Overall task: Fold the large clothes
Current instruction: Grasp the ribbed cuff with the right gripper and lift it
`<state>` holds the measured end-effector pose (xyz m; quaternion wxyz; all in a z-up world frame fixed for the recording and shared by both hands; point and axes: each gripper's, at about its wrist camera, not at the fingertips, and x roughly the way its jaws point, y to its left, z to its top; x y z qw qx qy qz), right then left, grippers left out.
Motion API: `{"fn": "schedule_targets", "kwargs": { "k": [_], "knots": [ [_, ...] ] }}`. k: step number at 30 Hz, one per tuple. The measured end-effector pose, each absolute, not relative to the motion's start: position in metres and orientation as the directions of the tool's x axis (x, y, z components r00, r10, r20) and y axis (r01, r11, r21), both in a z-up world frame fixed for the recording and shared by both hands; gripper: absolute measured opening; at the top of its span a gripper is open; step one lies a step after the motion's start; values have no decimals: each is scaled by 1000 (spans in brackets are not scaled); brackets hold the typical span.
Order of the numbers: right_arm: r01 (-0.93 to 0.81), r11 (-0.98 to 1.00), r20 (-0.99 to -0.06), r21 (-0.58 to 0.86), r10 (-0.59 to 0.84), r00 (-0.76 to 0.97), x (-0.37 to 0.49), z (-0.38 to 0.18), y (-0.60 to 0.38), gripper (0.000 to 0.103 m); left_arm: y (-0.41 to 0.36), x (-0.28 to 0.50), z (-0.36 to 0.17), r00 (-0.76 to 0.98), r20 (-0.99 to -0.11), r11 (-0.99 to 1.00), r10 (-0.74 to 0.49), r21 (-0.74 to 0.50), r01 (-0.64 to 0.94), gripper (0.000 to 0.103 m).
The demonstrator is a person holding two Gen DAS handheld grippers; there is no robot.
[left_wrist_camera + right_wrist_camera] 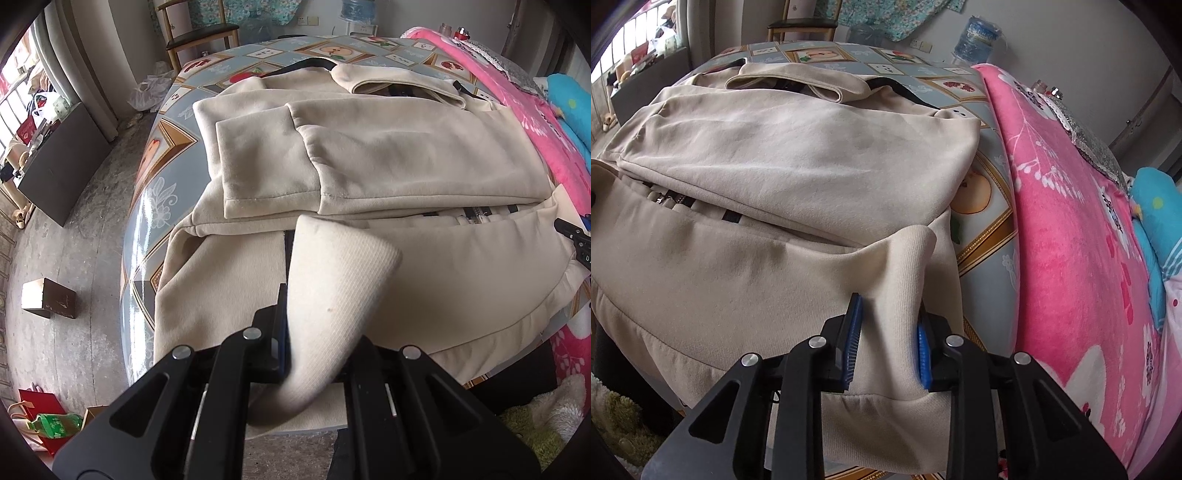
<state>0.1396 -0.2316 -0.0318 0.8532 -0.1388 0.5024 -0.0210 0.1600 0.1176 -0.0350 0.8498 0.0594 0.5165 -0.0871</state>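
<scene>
The left tongs (291, 350) were clamped on the ribbed hem corner (340, 273) of the beige jacket (369, 155), lifting it off the surface (159, 192). The right tongs (886, 350) pinched a raised fold of hem (905, 266) near the surface's right edge. With the sleeves already folded in, the bottom-up fold seemed underway; next, both corners probably needed carrying together toward the collar (388, 79).

Both wrist cameras look steeply down, close over one jacket (369, 155).
</scene>
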Motion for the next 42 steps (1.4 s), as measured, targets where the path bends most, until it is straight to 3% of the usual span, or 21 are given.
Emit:
{"fn": "schedule_targets", "kwargs": {
  "k": [6, 13, 17, 28, 33, 42],
  "knots": [
    [-93, 965, -850, -246, -169, 500, 139, -32, -233, 25, 117, 160, -35, 452, -888, 977, -83, 16, 211, 8],
    [-75, 967, -841, -243, -172, 513, 136, -27, -234, 9, 117, 159, -35, 456, -886, 977, -85, 16, 213, 8],
    [-53, 968, -822, -246, -179, 541, 129, -22, -233, 7, 118, 154, -36, 496, -863, 971, -95, 30, 238, 8],
    [0, 951, -756, -308, -245, 607, 90, 2, -224, 7, 129, 90, -2, 664, -721, 945, -199, 39, 326, 5],
    [54, 965, -731, -257, -231, 643, 68, 24, -229, 6, 143, 60, 25, 710, -650, 936, -270, -3, 353, 4],
    [84, 973, -612, -215, -201, 765, 86, 84, -235, 6, 141, 90, 78, 771, -558, 928, -307, 5, 373, 4]
  ]
}}
